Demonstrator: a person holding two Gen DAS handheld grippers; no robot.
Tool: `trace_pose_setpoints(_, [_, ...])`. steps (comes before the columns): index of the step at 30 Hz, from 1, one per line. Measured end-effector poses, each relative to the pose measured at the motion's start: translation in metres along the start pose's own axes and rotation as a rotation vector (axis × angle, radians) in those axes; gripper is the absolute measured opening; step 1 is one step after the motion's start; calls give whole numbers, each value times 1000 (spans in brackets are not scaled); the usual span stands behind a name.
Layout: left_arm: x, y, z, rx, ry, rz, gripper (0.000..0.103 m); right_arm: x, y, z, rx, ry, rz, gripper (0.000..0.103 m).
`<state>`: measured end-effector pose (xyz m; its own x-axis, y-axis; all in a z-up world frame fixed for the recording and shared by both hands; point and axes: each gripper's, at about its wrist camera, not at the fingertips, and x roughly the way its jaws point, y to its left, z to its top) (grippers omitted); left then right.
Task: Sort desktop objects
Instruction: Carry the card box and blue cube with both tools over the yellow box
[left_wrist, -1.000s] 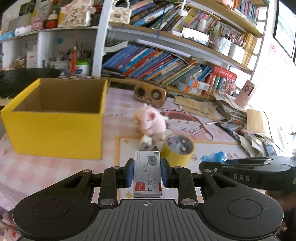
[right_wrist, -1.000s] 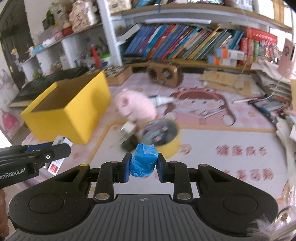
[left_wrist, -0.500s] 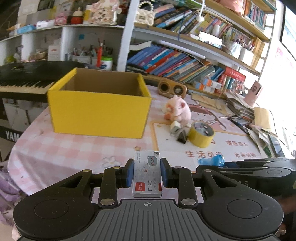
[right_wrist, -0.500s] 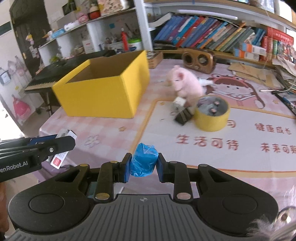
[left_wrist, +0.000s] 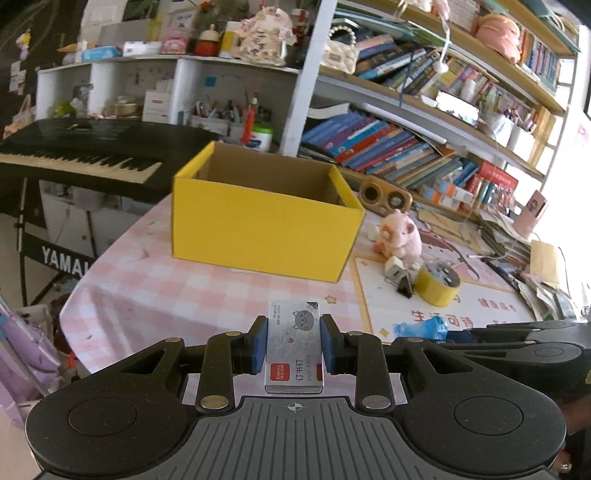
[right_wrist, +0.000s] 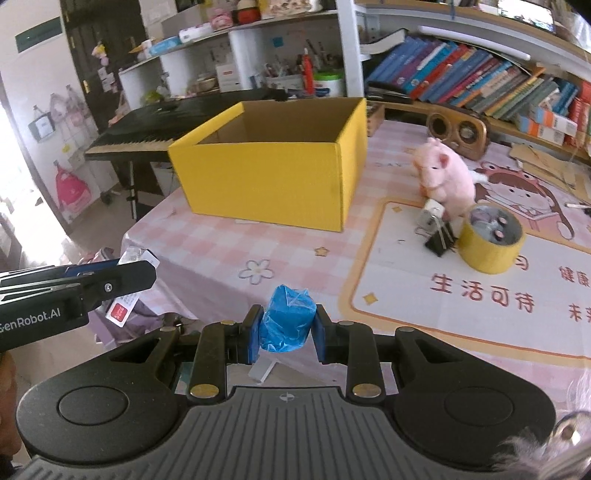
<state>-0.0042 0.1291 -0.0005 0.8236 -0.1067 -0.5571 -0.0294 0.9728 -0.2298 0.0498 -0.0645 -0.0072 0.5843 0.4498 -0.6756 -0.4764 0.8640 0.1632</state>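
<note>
My left gripper is shut on a silver staple box with a grey cat print, held above the near table edge. My right gripper is shut on a blue wrapped roll; the roll also shows in the left wrist view. An open yellow cardboard box stands on the pink checked tablecloth ahead; it also shows in the right wrist view. A pink plush pig, a yellow tape roll, a black binder clip and a small white cube lie to its right.
A black keyboard piano stands off the table's left side. A wooden speaker and bookshelves line the back. Papers pile at the right edge. The left gripper shows at the left of the right wrist view.
Both grippers have pulled back and up from the table with their objects still held. The yellow box and the plush pig now look farther away and more centred.
</note>
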Motion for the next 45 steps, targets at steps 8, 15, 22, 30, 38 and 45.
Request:
trace_pose_setpoints(8, [-4,13,3,-19,-15,26,28,7,16,8,-35,-1,24,26])
trace_pose_setpoints(15, [1,14,5,-15,-6,15,28,11,21,14,-58,6,37,26])
trace_pose_setpoints(22, [9,16,8,-26,-1,13,28,17,16,18,-43,18,30,26])
trace_pose_setpoints(30, [23,19,18,-38,-7,42,28,31,12,32,-68,22,50,26])
trace_pose_setpoints(38, [40,18,32,-37,-16,65,28,50,5,52,-91,31,72,26])
trace_pose_setpoints(45, [58,11,58,-4,-57,75,28,59,-5,78,-131,-32,79,26])
